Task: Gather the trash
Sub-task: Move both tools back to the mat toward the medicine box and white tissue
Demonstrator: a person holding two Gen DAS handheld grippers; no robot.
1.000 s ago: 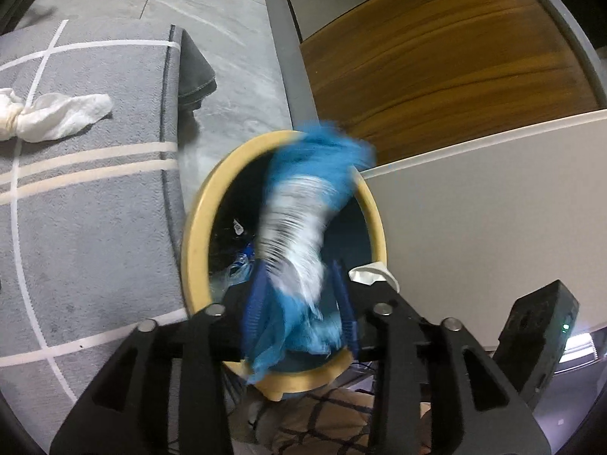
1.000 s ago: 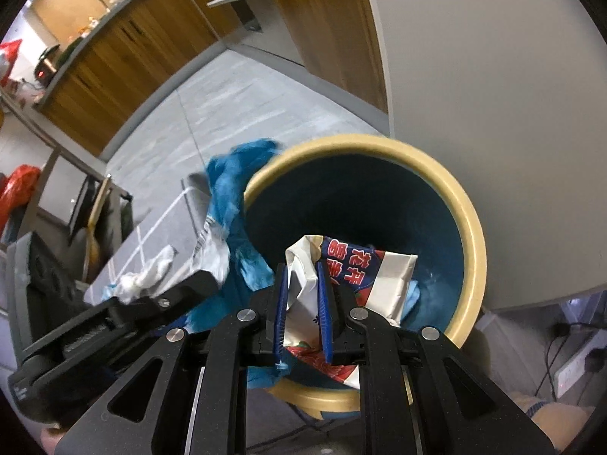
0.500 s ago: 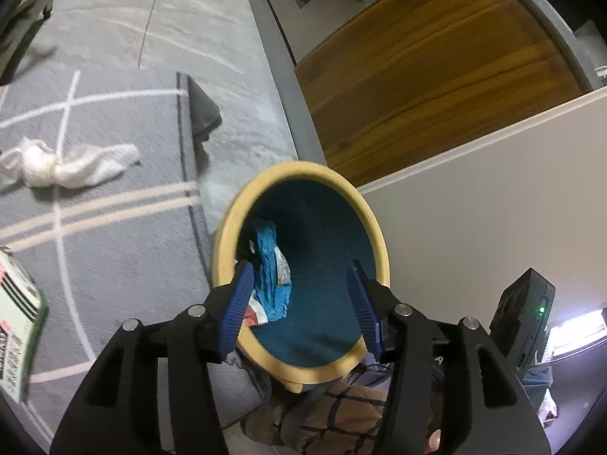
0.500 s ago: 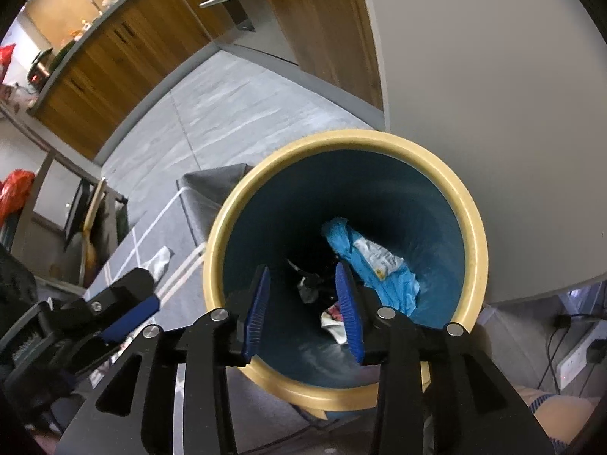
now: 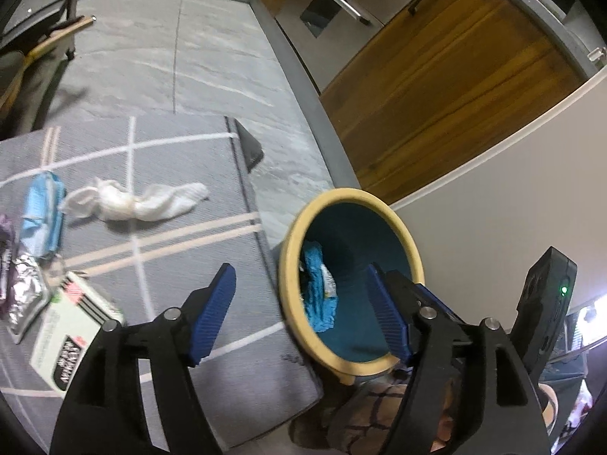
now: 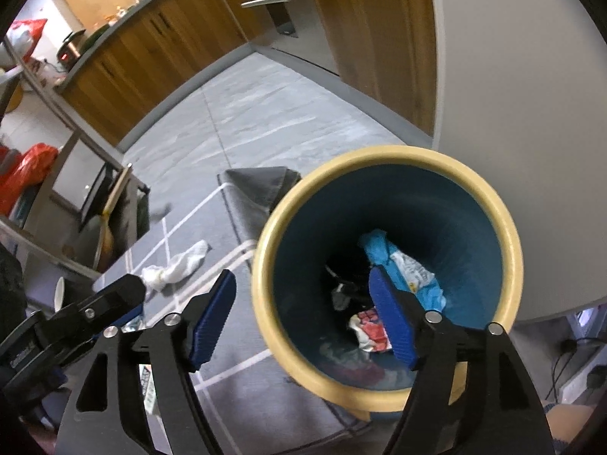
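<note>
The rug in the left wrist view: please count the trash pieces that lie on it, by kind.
White crumpled cloth: 1
Light blue packet: 1
Silver foil wrapper: 1
White printed carton: 1
Total on the rug: 4
The purple piece at the left edge may belong to the foil wrapper; I cannot tell.
</note>
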